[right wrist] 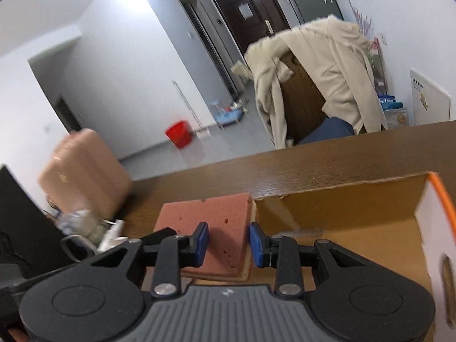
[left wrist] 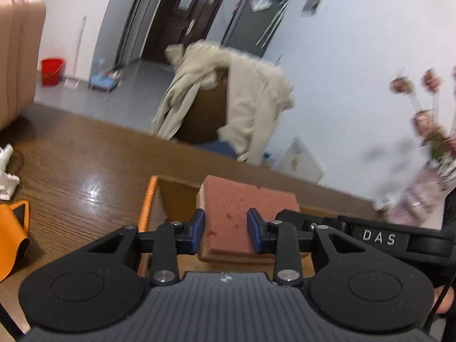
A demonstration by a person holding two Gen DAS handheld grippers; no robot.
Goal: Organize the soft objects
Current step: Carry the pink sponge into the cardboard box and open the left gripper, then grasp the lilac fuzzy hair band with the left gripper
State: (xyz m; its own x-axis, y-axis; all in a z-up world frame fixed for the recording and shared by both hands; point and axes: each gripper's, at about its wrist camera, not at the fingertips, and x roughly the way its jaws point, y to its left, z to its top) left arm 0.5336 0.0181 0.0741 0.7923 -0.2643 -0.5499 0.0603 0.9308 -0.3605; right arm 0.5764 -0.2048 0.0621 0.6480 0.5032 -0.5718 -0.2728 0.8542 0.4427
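At nine o'clock in the left wrist view lies one orange cloth on the wooden table, with a white object just above it whose kind cannot be told, and one beige suitcase stands at ten o'clock. One red bucket sits on the grey floor farther back. In the middle, the left gripper has its two blue pads pressed against the sides of one pink sponge, which is held above the open cardboard box with its orange edge. At twelve o'clock one cream coat is draped over a brown chair. At three o'clock a blurred bunch of flowers stands near the wall. In the right wrist view the same suitcase shows at nine o'clock and the bucket at eleven o'clock. The right gripper closes its two blue pads on a second pink sponge, held tilted over the table edge, just left of the box at three o'clock. The coat hangs on the chair at one o'clock. Counted: two sponges, one per gripper, and one box.
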